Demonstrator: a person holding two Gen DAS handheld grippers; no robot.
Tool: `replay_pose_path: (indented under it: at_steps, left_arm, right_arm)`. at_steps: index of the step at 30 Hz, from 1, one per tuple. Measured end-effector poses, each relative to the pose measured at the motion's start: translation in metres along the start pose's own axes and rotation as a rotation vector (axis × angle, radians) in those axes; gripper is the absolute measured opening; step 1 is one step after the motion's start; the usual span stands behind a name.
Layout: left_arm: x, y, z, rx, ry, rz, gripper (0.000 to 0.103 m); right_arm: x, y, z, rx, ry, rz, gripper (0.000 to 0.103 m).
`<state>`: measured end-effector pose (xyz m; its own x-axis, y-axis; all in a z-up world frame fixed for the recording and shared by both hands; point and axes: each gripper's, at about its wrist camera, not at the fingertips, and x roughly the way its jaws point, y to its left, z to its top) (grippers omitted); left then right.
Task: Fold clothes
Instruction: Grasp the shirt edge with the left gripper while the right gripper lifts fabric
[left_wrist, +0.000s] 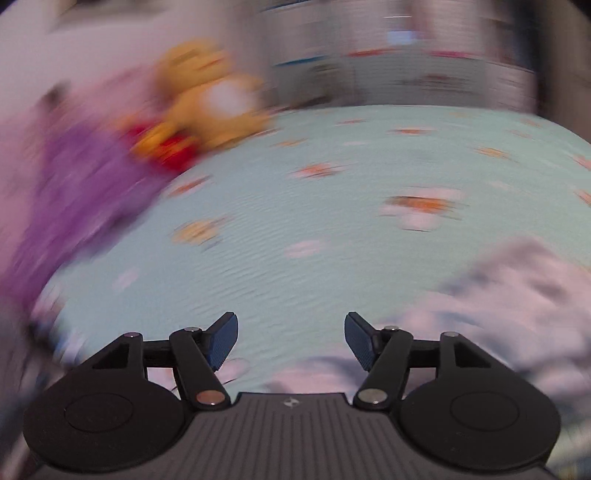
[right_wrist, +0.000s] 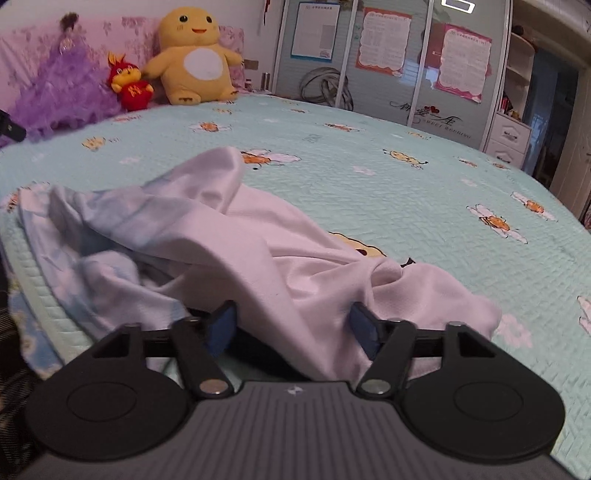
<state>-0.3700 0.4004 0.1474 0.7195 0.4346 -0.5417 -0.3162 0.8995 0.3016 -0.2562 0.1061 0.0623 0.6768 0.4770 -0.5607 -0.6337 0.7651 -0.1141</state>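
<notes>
You are at the start of the fold: the shirt (right_wrist: 229, 236) lies crumpled in a heap on the near part of the bed (right_wrist: 424, 192), with a raised ridge of cloth running from its far peak down toward you, and nothing about it is flat or squared yet. Your right gripper (right_wrist: 291, 325) has that ridge draped between its jaws; the jaws stand partly spread, and the cloth hides the inner faces, so I judge they are not yet pinching it, though the right pad may be touching the fabric. Your left gripper (left_wrist: 290, 338) hangs over bare bed with its jaws spread and nothing between them; its view is blurred, with only a pale patch of the shirt showing at the lower right. The next move, as I read it, calls for you to find an edge or corner rather than the middle of the ridge, bring the left gripper across to the heap, pinch at two points well apart, and lift and spread the shirt flat before any fold. The toys (right_wrist: 192, 59) at the headboard are well clear
</notes>
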Motion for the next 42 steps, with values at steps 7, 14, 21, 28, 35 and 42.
replay_pose_path:
  at_steps: [7, 14, 21, 28, 35, 42]
  left_arm:
    - [-0.026, -0.149, -0.013, 0.55, -0.262, -0.237, 0.074]
    - [-0.02, -0.219, -0.004, 0.659, -0.375, -0.393, 0.074]
    - [0.008, -0.215, 0.032, 0.515, -0.358, -0.384, 0.008]
    - [-0.009, -0.097, 0.096, 0.048, -0.426, -0.125, 0.008]
    - [-0.03, -0.001, 0.084, -0.298, -0.416, 0.107, 0.007]
    - [-0.011, 0.033, 0.055, -0.392, -0.275, 0.119, 0.007]
  right_arm:
    - [-0.015, -0.03, 0.005, 0.201, -0.045, 0.066, 0.0]
    - [-0.058, -0.031, 0.032, 0.201, -0.188, 0.166, 0.0]
    - [-0.079, -0.033, 0.037, 0.248, -0.24, 0.301, 0.001]
    - [-0.08, -0.081, 0.01, 0.474, -0.24, 0.237, 0.013]
    - [-0.041, -0.072, -0.003, 0.466, -0.065, 0.173, 0.024]
    - [0.013, -0.023, 0.01, 0.319, 0.02, 0.218, 0.057]
